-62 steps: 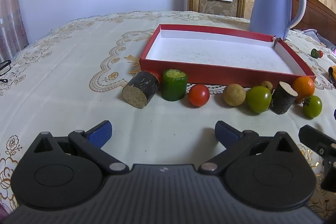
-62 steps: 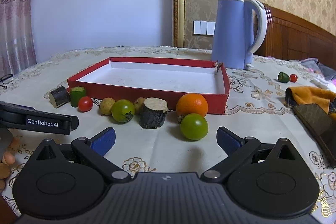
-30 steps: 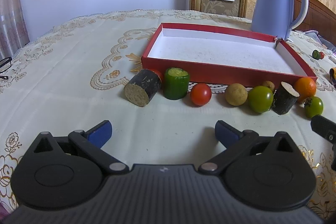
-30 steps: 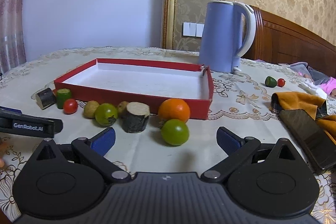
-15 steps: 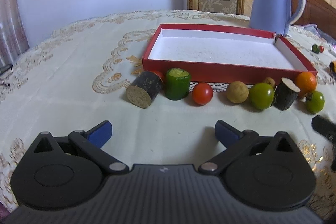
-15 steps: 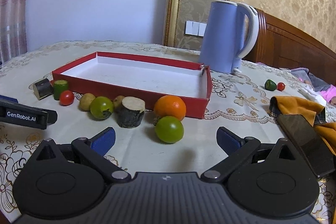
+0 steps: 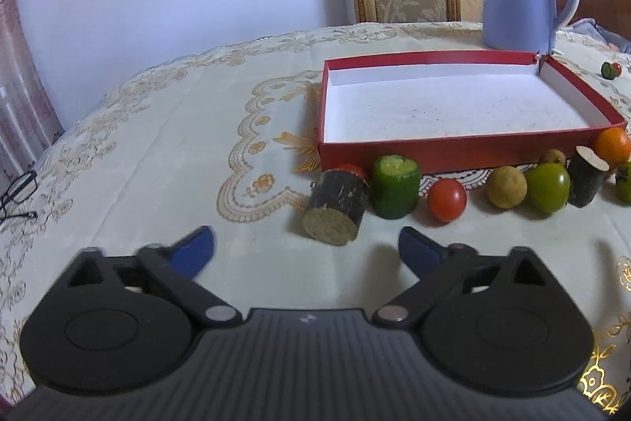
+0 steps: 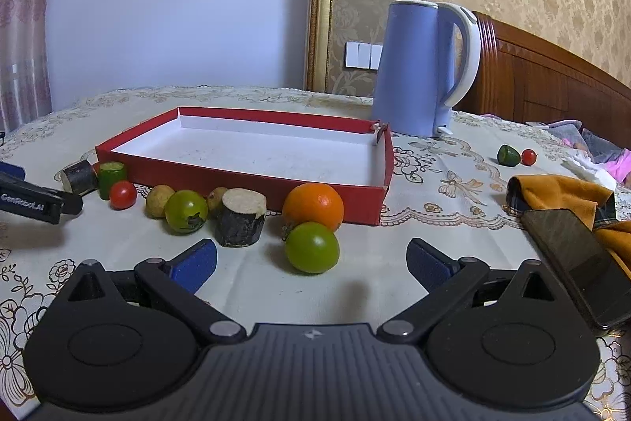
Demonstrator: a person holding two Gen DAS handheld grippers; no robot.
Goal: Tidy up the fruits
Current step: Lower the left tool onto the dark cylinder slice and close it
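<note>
A row of fruit and cut pieces lies along the front wall of the red tray (image 7: 453,149). From the left they are a dark cylinder piece (image 7: 335,206), a green cucumber chunk (image 7: 395,190), a red tomato (image 7: 447,200), a yellowish fruit (image 7: 506,189), a green tomato (image 7: 550,186), a dark cut piece (image 7: 587,180) and an orange (image 7: 612,145). My left gripper (image 7: 305,243) hovers just short of the dark cylinder, its jaws closing with nothing between the pads. My right gripper (image 8: 311,261) is open just behind another green tomato (image 8: 312,247), in front of the orange (image 8: 313,206).
A blue kettle (image 8: 422,73) stands behind the tray's far right corner. On the right lie a phone (image 8: 572,255), an orange cloth (image 8: 560,192) and two small fruits (image 8: 512,156). Glasses (image 7: 15,192) sit at the far left edge. The tray (image 8: 252,184) holds nothing.
The left wrist view has shifted left and rolled, so the fruit row sits further right and the dark cylinder is nearer. Its fingertips stand slightly closer together. The right view is nearly unchanged.
</note>
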